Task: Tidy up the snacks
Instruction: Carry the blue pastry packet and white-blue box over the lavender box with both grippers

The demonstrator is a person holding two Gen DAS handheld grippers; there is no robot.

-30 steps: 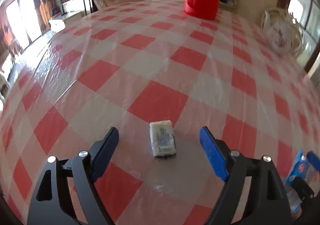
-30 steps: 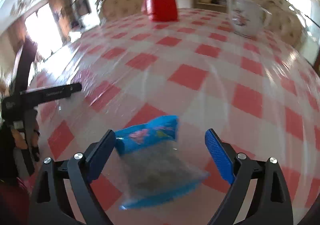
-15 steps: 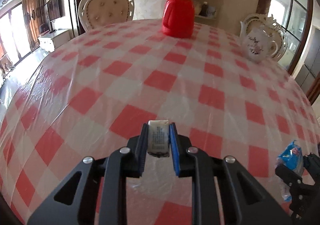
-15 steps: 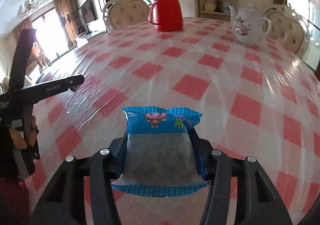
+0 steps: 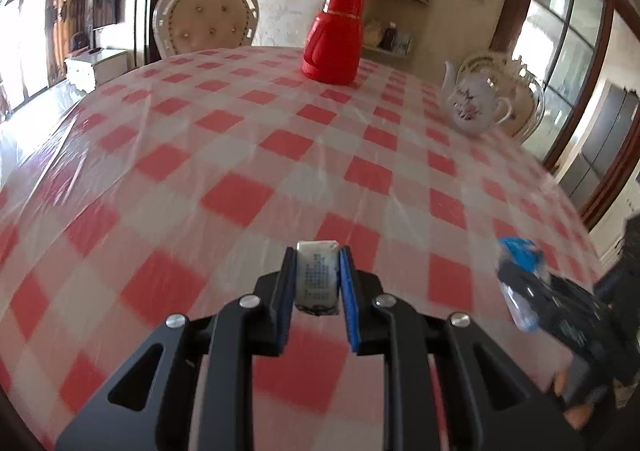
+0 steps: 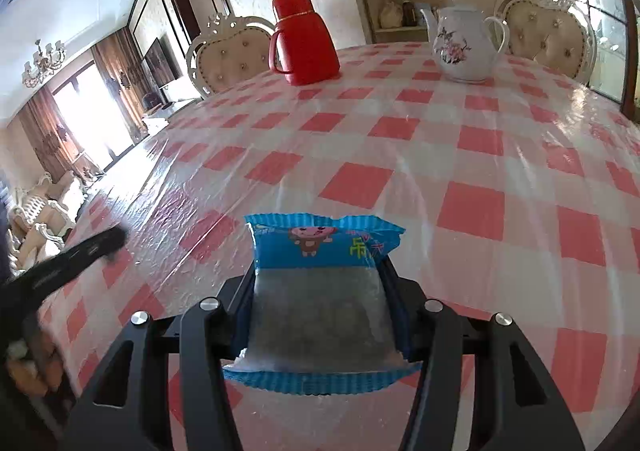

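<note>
2 chairs (image 5: 206, 25) beside checkered table (image 5: 240, 155)

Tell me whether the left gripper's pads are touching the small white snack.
Touching. The left wrist view shows the left gripper shut on the small white snack, with both pads pressed flat against its sides.

A red-checked table (image 6: 472, 139) bears a red flask (image 6: 306, 47) and teapot (image 6: 464, 47).

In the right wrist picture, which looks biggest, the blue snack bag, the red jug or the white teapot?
1. Blue snack bag, though it sits right by the camera, so that's unsure.
2. Red jug.
3. White teapot, only slightly smaller-looking than the jug.
</note>
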